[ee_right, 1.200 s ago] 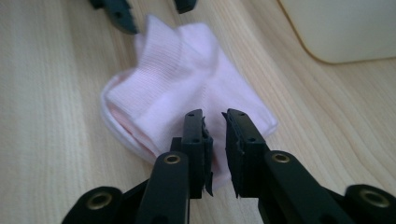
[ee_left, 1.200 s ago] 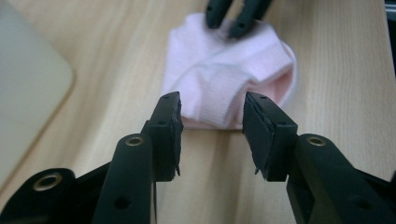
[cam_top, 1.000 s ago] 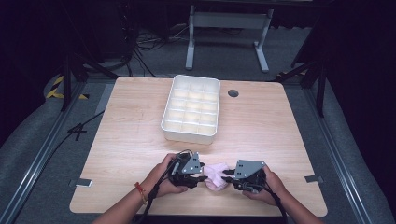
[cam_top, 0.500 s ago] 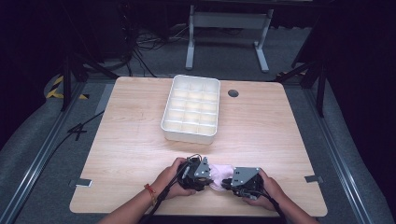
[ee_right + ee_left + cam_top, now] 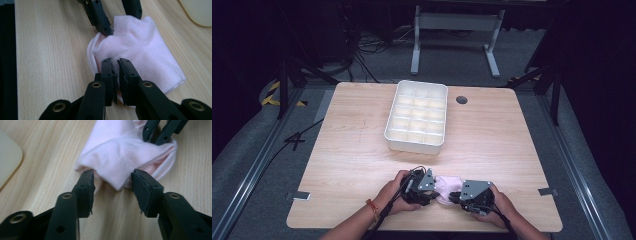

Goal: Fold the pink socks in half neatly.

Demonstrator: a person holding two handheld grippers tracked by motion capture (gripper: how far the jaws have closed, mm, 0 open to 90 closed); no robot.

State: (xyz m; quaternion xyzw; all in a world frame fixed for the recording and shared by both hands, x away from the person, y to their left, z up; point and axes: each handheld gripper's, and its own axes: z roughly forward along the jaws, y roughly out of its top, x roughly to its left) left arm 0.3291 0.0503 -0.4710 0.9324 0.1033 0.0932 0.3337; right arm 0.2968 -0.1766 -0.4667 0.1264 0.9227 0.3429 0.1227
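A pale pink sock [image 5: 446, 185] lies bunched on the wooden table near its front edge, between the two grippers. My right gripper [image 5: 116, 63] is shut on a fold of the sock [image 5: 142, 50]; its jaws have just been closing on the fabric. From the opposite side my left gripper [image 5: 112, 182] stands open, and its jaws have just been opening. A corner of the sock [image 5: 125, 155] pokes between its pads without being pinched. In the high view the left gripper [image 5: 433, 192] and the right gripper [image 5: 455, 196] face each other across the sock.
A white tray [image 5: 416, 145] divided into several compartments sits at the middle of the table, beyond the hands. A round cable hole [image 5: 461, 100] lies at the back right. Bare wood stretches left and right of the hands; the front edge is close.
The left gripper has shifted right and lower, up against the sock. The two grippers now stand closer together, and less of the sock shows between them.
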